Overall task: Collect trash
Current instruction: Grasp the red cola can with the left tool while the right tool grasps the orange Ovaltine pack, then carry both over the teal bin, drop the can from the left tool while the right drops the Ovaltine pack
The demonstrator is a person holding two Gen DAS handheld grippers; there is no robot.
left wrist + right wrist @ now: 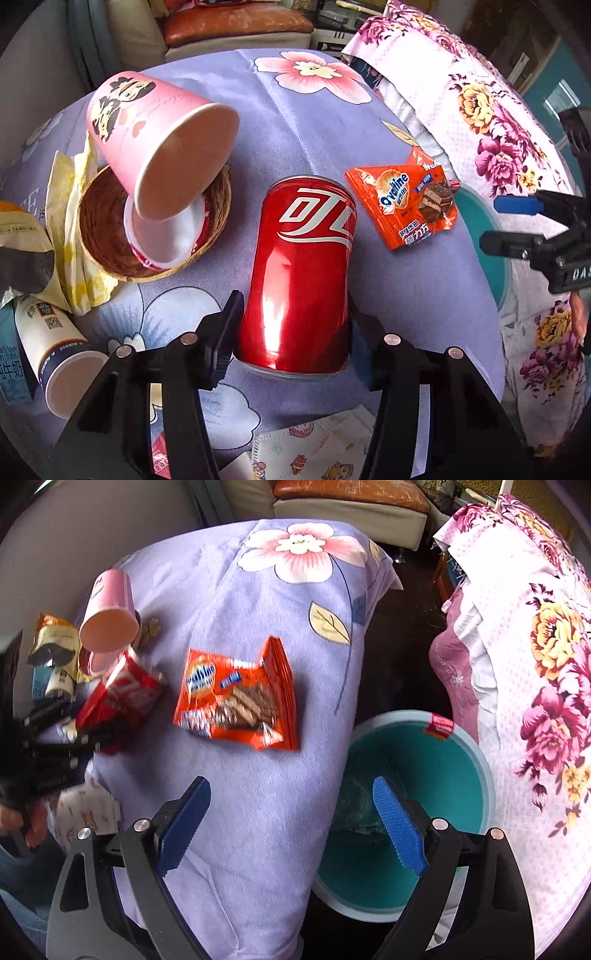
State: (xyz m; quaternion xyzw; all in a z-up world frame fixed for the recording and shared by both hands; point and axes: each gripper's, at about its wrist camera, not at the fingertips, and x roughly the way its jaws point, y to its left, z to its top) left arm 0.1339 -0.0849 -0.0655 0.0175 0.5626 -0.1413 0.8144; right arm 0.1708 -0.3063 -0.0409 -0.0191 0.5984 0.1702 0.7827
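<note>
The pink cup (155,147) leans over the wicker basket (110,251) at left. The left gripper (295,332) holds the red can (303,266) upright on the lilac-covered desk (295,122), jaws pressed on its sides. The orange wrapper (236,698) lies beside it. The right gripper (291,823) jaws are wide apart, empty, above the teal bin (443,775).

Can (299,273): glossy red, white script. Wrapper (236,701): orange, blue lettering. Paper cup (155,144): pink, cartoon print. Bin (436,775): teal inside, pale blue rim. Counter cloth (258,627): lilac, pink flowers.
</note>
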